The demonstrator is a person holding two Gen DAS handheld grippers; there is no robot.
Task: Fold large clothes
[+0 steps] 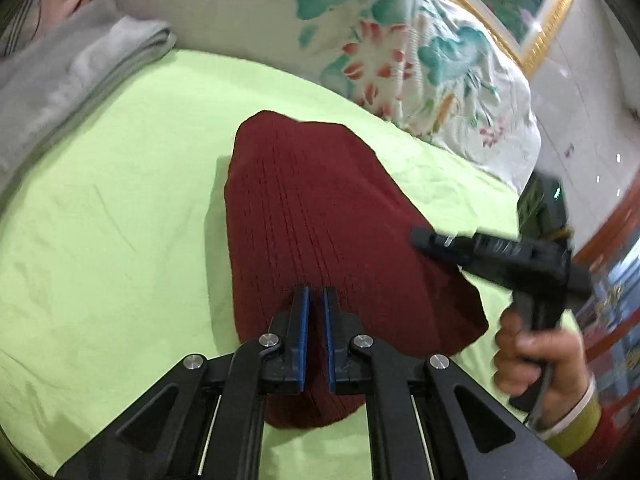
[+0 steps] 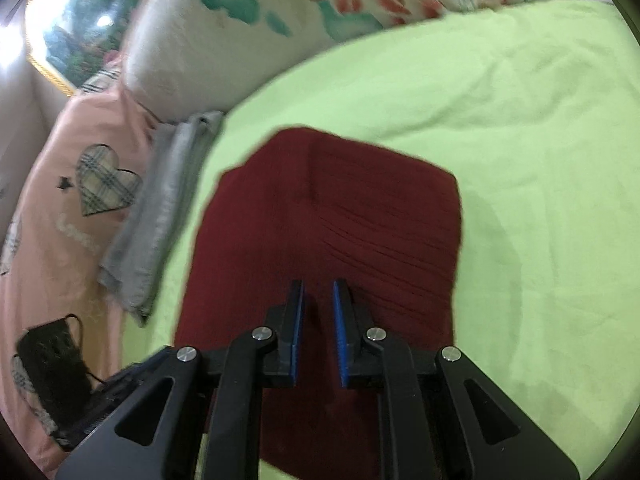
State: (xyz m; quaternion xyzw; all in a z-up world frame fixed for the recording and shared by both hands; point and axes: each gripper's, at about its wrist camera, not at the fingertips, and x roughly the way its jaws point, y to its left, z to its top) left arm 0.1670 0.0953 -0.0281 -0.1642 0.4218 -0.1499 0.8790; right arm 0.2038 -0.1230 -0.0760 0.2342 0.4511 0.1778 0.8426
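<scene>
A dark red ribbed knit garment lies folded into a compact shape on the light green bedsheet. My left gripper hovers over its near end with its jaws a narrow gap apart and nothing between them. My right gripper comes in from the right, held in a hand, over the garment's right edge. In the right wrist view the garment lies flat under my right gripper, whose jaws stand slightly apart and empty.
A folded grey cloth lies at the sheet's far left edge. A floral quilt is bunched along the back. A pink cover with a plaid heart and a black face mask lie beside the sheet.
</scene>
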